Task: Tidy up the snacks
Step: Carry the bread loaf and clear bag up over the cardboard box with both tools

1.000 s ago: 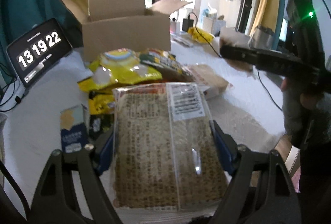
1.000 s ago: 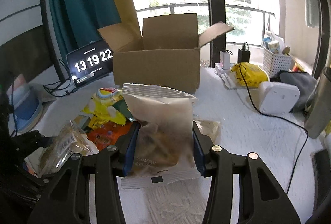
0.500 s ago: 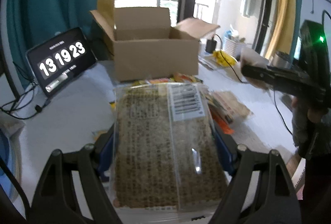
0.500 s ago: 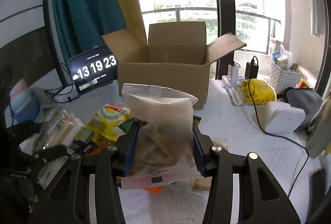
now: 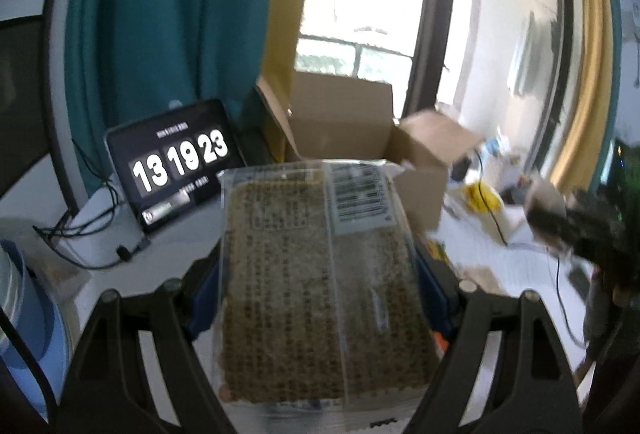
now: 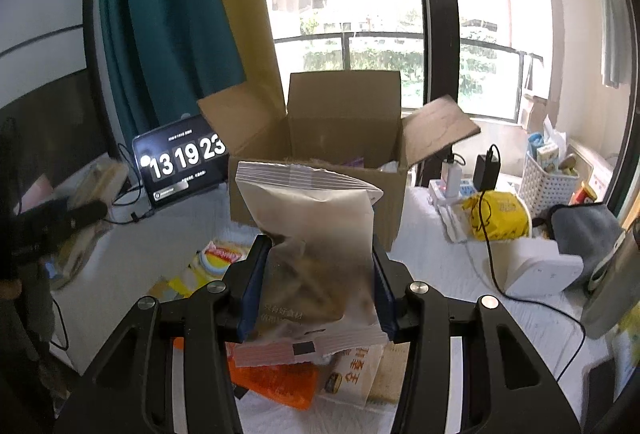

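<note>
My left gripper (image 5: 316, 298) is shut on a wide clear pack of brown crackers (image 5: 320, 274) with a barcode label, held flat and raised toward the open cardboard box (image 5: 352, 129). In the right wrist view my right gripper (image 6: 316, 282) is shut on a pale frosted snack bag (image 6: 312, 234), upright, in front of the same cardboard box (image 6: 340, 137), whose flaps stand open. Below it on the white table lie more snacks: a yellow bag (image 6: 216, 258), an orange pack (image 6: 276, 382) and a white pack (image 6: 352, 374). The left gripper with its pack shows blurred at the left edge (image 6: 64, 218).
A tablet clock (image 6: 180, 157) leans left of the box. To the right are a power strip with chargers (image 6: 456, 177), a yellow bag (image 6: 496, 213), a white device (image 6: 536, 266), a white basket (image 6: 548, 177), a grey cloth (image 6: 584, 230) and cables.
My left gripper has lifted the cracker pack up off the snack pile and swung toward the box. My right gripper has risen with the frosted bag, so the box's inside shows more.
</note>
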A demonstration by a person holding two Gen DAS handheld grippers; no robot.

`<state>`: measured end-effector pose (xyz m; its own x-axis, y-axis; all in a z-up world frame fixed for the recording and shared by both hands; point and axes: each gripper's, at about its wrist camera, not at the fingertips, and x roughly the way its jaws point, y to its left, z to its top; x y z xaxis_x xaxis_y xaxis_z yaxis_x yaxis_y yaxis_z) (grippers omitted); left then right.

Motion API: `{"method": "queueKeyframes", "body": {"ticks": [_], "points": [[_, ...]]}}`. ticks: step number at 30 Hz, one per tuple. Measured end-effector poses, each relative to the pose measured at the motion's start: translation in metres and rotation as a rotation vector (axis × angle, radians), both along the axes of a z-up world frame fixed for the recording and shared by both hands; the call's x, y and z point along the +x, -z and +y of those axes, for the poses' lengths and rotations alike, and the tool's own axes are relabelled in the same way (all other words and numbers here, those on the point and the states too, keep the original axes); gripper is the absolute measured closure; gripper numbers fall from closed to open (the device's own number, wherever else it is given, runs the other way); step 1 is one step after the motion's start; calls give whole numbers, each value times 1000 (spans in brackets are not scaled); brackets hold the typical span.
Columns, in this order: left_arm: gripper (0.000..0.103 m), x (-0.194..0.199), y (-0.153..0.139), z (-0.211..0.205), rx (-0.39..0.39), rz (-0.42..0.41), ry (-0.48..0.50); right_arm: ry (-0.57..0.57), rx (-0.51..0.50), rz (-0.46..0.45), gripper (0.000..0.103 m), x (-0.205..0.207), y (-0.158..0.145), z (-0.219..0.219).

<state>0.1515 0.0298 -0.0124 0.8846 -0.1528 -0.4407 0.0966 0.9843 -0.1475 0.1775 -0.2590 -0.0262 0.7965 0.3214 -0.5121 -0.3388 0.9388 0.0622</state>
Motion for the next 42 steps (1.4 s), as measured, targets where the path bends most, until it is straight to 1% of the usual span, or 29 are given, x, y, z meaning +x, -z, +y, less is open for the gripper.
{"method": "queueKeyframes", "body": {"ticks": [5, 7, 9, 12, 14, 18, 22, 25, 33, 36, 42], "points": [[21, 18, -22, 18, -43, -61, -47, 10, 3, -10, 53, 10, -6, -2], [21, 27, -31, 22, -40, -100, -74, 14, 1, -16, 53, 15, -8, -2], [21, 34, -37, 23, -44, -119, -89, 14, 1, -25, 53, 20, -12, -2], [21, 51, -44, 21, -19, -150, -132, 13, -5, -46, 53, 26, -19, -1], [21, 63, -47, 20, -23, -164, -147, 11, -8, -56, 53, 30, -23, -1], [21, 85, -53, 15, -6, -195, -194, 4, -17, -76, 53, 38, -32, 2], [21, 98, -60, 9, -2, -216, -211, -7, -26, -98, 54, 49, -40, 6], [21, 109, -65, 5, 6, -228, -208, -11, -29, -99, 54, 59, -43, 9], [21, 139, -75, -12, 55, -242, -155, -17, -40, -133, 53, 95, -58, 19], [21, 153, -78, -17, 63, -228, -129, -12, -30, -145, 54, 111, -63, 22], [20, 183, -78, -29, 90, -207, -113, -14, -13, -153, 54, 140, -66, 26]]}}
